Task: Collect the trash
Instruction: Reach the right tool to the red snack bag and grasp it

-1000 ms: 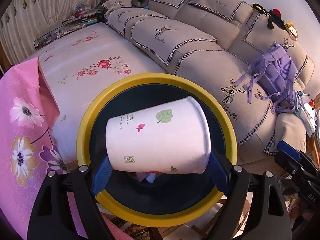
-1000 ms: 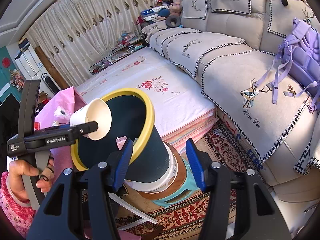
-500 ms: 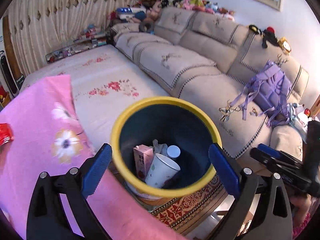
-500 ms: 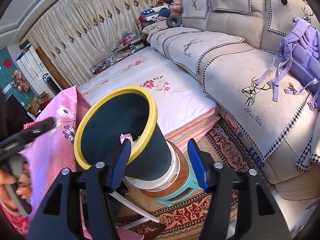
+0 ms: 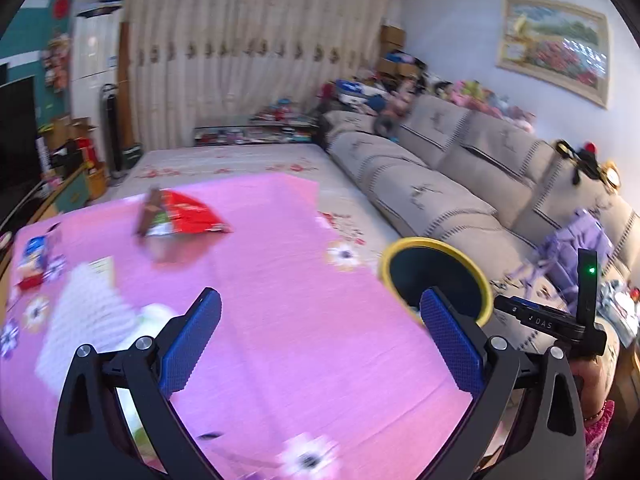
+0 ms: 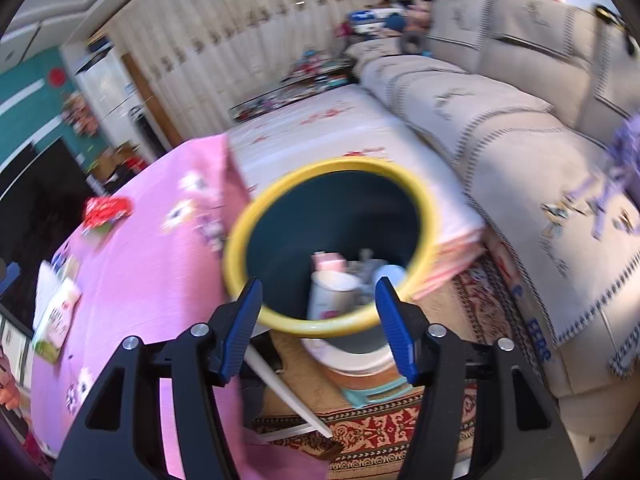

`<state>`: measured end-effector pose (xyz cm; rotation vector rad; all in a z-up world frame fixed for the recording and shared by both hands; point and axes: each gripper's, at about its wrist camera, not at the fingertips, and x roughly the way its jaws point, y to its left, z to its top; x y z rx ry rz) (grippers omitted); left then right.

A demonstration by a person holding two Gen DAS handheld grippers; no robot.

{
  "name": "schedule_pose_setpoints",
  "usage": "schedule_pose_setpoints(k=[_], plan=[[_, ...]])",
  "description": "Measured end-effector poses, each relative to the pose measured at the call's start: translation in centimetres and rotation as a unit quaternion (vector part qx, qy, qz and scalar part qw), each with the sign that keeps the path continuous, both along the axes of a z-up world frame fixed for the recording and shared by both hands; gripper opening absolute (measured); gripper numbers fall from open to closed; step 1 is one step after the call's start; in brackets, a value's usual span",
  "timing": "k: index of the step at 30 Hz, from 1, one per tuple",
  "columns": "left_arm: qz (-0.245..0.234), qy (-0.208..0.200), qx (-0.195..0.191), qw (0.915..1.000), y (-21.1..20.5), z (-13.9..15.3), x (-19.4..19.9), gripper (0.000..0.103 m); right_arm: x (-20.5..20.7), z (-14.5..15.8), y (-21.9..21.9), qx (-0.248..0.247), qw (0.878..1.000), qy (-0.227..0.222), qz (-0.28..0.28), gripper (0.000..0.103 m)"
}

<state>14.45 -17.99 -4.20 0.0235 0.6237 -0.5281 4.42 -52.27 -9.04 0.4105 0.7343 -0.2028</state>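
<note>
1. The left hand-held gripper [image 5: 320, 344] points down at a slant over the pink flowered surface [image 5: 280, 300]. Its blue pads stand wide apart with nothing between them.
2. The right hand-held gripper [image 6: 318, 326] tilts down toward the yellow-rimmed bin [image 6: 424, 200]. Its jaws are partly apart and grip nothing; the bin's near rim shows in the gap between the pads.
3. In the left view the right device appears at the right edge, carried by a hand [image 5: 596, 380] in a pink patterned sleeve.
4. Inside the bin lie a white paper cup [image 6: 332, 296], a pink carton [image 6: 330, 260] and a white-capped item, blurred.
5. Trash on the surface: a red snack wrapper [image 5: 180, 216] toward the far edge, a white folded packet [image 5: 88, 312] near the left pads, and a small blue-and-red pack [image 5: 32, 264] at the left edge.
6. The bin stands just off the surface's right edge on a white base [image 6: 352, 360] over a teal stool, on a patterned rug [image 6: 380, 432].
7. Beyond lie a flowered bed [image 5: 240, 164] and a beige sofa [image 5: 440, 192] with a purple backpack [image 5: 580, 240].
</note>
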Motion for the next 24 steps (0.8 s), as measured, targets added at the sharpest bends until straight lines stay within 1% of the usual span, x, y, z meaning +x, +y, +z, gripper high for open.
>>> schedule_pose_setpoints(k=[4,7,12,15,17,20,24], plan=[[0.065,-0.013,0.002,0.9978,6.6,0.6,-1.8,0.098,2.9,0.8,4.2,-0.002,0.998,-0.001,0.059,0.056],[0.1,-0.021,0.008,0.9947,10.8,0.7,-2.8,0.098,5.2,2.3,7.7,-0.017,0.995,-0.008,0.102,0.056],[0.14,-0.022,-0.001,0.9898,15.5,0.5,-3.4,0.098,9.1,5.3,13.9,-0.032,0.984,-0.034,0.171,0.057],[0.149,-0.015,-0.011,0.9887,16.8,0.1,-3.4,0.098,12.1,6.3,17.7,-0.037,0.976,-0.041,0.211,0.057],[0.153,-0.014,-0.013,0.9881,17.4,-0.1,-3.3,0.098,14.3,6.5,19.9,-0.042,0.972,-0.037,0.227,0.057],[0.159,-0.014,-0.012,0.9872,18.1,-0.2,-3.1,0.098,17.1,6.2,23.0,-0.055,0.969,-0.032,0.238,0.057],[0.166,-0.015,-0.011,0.9859,19.0,-0.5,-2.9,0.098,20.8,5.9,26.1,-0.041,0.966,-0.023,0.254,0.057]])
